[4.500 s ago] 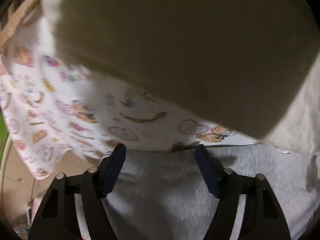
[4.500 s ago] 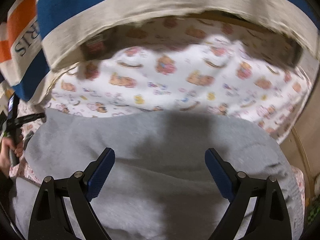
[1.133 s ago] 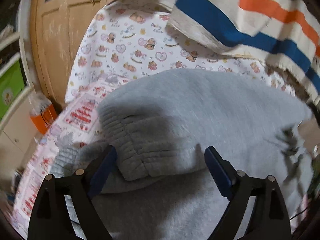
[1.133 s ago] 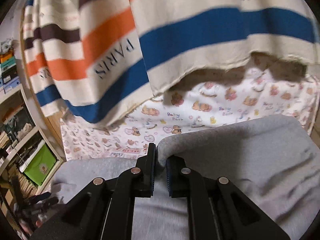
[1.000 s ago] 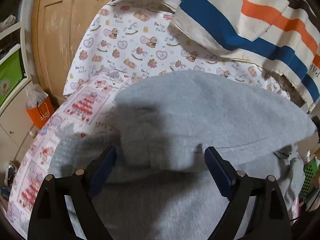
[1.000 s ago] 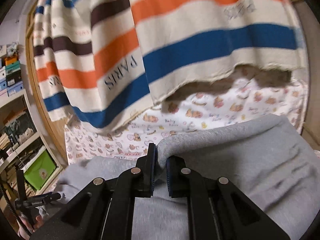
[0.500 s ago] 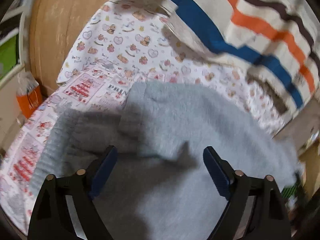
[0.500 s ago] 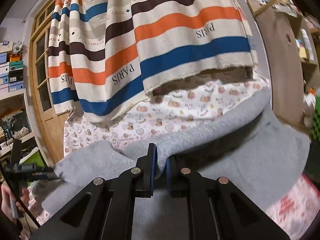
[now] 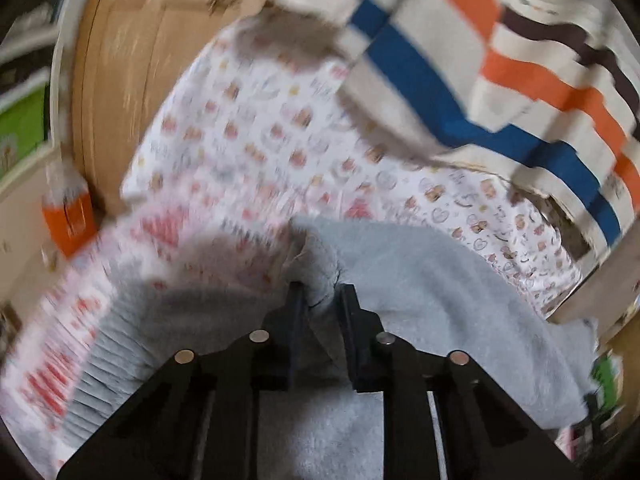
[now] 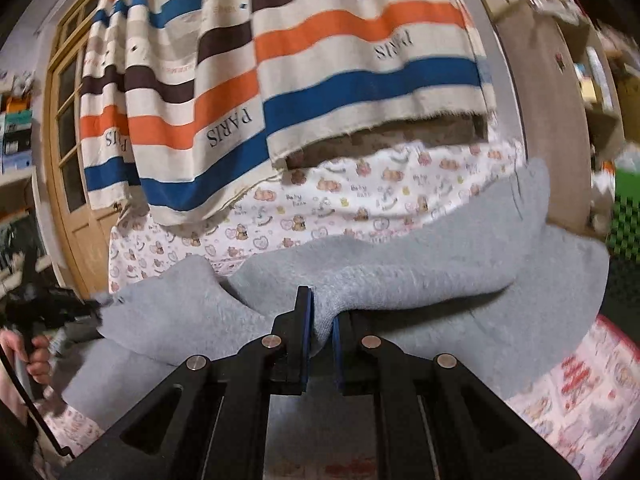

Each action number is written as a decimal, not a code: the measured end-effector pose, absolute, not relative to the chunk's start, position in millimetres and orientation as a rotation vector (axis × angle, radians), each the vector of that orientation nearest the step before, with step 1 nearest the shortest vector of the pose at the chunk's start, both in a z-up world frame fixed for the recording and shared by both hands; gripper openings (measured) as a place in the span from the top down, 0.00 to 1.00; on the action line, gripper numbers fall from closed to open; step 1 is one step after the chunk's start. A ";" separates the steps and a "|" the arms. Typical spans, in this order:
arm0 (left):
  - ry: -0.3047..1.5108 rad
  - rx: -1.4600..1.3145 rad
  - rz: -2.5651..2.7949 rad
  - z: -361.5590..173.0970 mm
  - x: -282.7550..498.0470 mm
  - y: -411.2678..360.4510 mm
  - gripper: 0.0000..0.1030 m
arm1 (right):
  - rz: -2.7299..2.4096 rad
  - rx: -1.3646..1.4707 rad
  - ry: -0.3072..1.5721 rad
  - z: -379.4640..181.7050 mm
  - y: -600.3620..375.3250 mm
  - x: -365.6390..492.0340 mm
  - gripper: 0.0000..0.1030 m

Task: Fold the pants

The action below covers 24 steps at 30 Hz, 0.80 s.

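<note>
Grey fleece pants (image 9: 420, 280) lie across a bed sheet printed with bears and hearts (image 9: 240, 152). My left gripper (image 9: 322, 294) is closing its jaws on a bunched fold of the grey cloth, which sits pinched between the pads. In the right wrist view the pants (image 10: 400, 264) stretch from lower left up to the right. My right gripper (image 10: 320, 304) is shut on a thick folded edge of them. The other gripper (image 10: 52, 312) and a hand (image 10: 36, 356) show at the far left, holding the cloth's left corner.
A striped cloth (image 10: 320, 72) in cream, orange, blue and brown hangs over the back of the bed. A wooden door (image 9: 116, 80) stands to the left, with an orange bag (image 9: 72, 212) at its foot. Shelves (image 10: 600, 80) stand to the right.
My left gripper's jaws have come together on a fold of the pants and lifted it slightly. My right gripper has swung sideways with its fold, pulling the cloth across.
</note>
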<state>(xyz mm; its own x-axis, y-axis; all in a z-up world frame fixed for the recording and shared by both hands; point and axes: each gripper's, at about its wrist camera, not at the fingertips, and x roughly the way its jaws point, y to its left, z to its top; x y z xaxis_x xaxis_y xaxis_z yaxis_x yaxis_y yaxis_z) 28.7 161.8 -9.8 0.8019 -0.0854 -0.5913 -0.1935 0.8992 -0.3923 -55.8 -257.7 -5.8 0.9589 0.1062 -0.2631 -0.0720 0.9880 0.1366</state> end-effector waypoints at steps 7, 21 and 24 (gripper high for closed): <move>0.458 -0.344 0.140 48.2 -12.8 172.8 0.92 | 0.160 0.144 0.250 12.2 -247.9 -65.8 0.91; 0.571 -0.336 0.273 0.6 -84.1 200.0 0.92 | 0.260 0.196 0.367 -16.2 -233.2 -99.6 0.91; 0.621 -0.394 0.274 -23.0 -91.0 206.4 0.92 | 0.260 0.203 0.416 -32.6 -233.0 -98.4 0.91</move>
<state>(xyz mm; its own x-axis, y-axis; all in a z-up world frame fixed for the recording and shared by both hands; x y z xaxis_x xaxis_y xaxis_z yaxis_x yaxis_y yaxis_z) -91.0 206.4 -23.0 0.7813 0.1302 -0.6104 -0.3625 0.8908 -0.2739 -98.4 -233.0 -32.6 0.8824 0.2893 -0.3711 -0.2066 0.9468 0.2468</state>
